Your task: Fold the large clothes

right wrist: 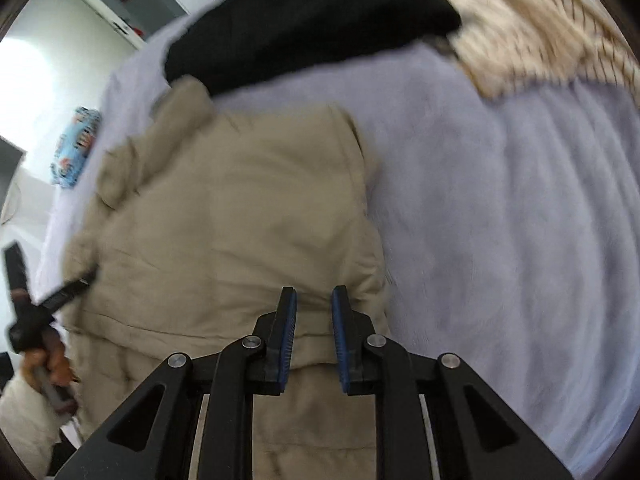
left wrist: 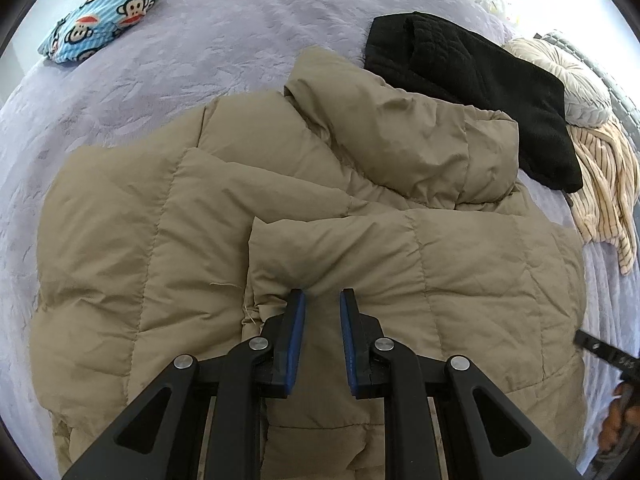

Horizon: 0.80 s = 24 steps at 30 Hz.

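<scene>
A large tan quilted down jacket (left wrist: 280, 208) lies spread on the lilac bed, its sleeve folded across the body and its hood bunched at the far right. My left gripper (left wrist: 322, 294) is open just above the jacket's folded sleeve, with nothing between its blue pads. The jacket also shows in the blurred right wrist view (right wrist: 240, 216). My right gripper (right wrist: 314, 292) is open over the jacket's near right edge and holds nothing. The left gripper's finger (right wrist: 66, 294) shows at the jacket's left side, and the right gripper's finger (left wrist: 604, 350) shows at the right edge of the left wrist view.
The bed cover (left wrist: 224, 32) is lilac fleece. A black garment (left wrist: 472, 80) lies beyond the jacket at the far right. A striped cream garment (left wrist: 608, 184) and a beige cushion (left wrist: 568, 80) lie at the right edge. A blue monkey-print bundle (left wrist: 100, 20) sits far left.
</scene>
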Each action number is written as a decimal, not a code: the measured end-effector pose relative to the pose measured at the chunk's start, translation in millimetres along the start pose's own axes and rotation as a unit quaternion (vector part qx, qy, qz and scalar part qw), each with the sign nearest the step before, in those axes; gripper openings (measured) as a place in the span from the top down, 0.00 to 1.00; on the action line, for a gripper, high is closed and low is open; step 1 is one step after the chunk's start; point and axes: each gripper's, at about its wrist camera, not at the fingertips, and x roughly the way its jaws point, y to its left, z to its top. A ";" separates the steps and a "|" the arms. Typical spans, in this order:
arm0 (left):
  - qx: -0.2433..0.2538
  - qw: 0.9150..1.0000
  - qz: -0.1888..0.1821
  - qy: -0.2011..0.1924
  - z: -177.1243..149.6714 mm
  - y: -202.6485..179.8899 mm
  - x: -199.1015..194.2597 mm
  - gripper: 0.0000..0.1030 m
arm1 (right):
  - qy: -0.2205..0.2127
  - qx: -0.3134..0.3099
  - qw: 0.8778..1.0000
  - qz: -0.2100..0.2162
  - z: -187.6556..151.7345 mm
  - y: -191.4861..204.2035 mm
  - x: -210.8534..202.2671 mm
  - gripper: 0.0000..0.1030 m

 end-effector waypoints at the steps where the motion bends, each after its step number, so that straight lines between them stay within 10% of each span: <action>1: 0.005 1.000 0.003 0.000 0.1 -1.2 -0.1 0.81 | -0.003 0.002 1.000 0.000 -0.4 -1.7 4.1 0.83; 20: -0.009 0.998 0.062 0.003 -52.3 9.7 -83.1 0.81 | 0.001 0.027 1.000 -0.003 -34.9 10.4 -45.6 0.77; 24: -0.011 0.997 0.068 0.015 -71.8 2.3 -94.8 0.81 | 0.004 0.034 0.999 -0.002 -50.9 13.2 -57.2 0.46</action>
